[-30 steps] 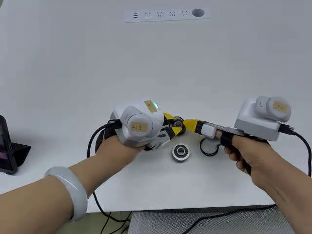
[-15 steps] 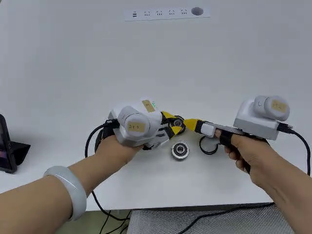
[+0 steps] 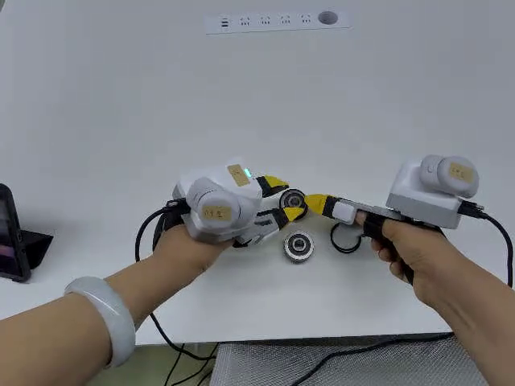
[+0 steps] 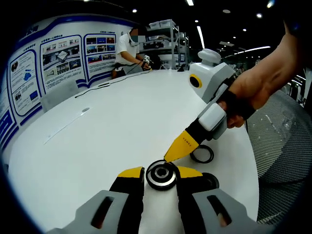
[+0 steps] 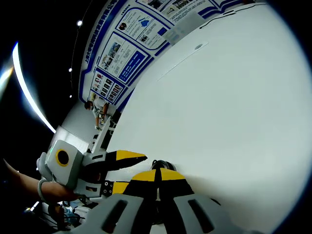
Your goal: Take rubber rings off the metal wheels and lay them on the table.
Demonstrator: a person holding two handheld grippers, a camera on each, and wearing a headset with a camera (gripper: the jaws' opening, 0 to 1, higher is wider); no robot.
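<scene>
Just behind the loose wheel [image 3: 298, 246], left gripper [image 3: 286, 198] pinches a second wheel [image 3: 291, 199]. Right gripper [image 3: 309, 203] jaws pressed together, tips at its rim. Rubber ring [image 3: 346, 240] lies near the loose wheel.

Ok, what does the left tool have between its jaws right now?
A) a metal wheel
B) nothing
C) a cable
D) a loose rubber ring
A: in the left gripper view, the left tool has its yellow jaws pressed on either side of a metal wheel, while the loose rubber ring lies beyond it.
</scene>
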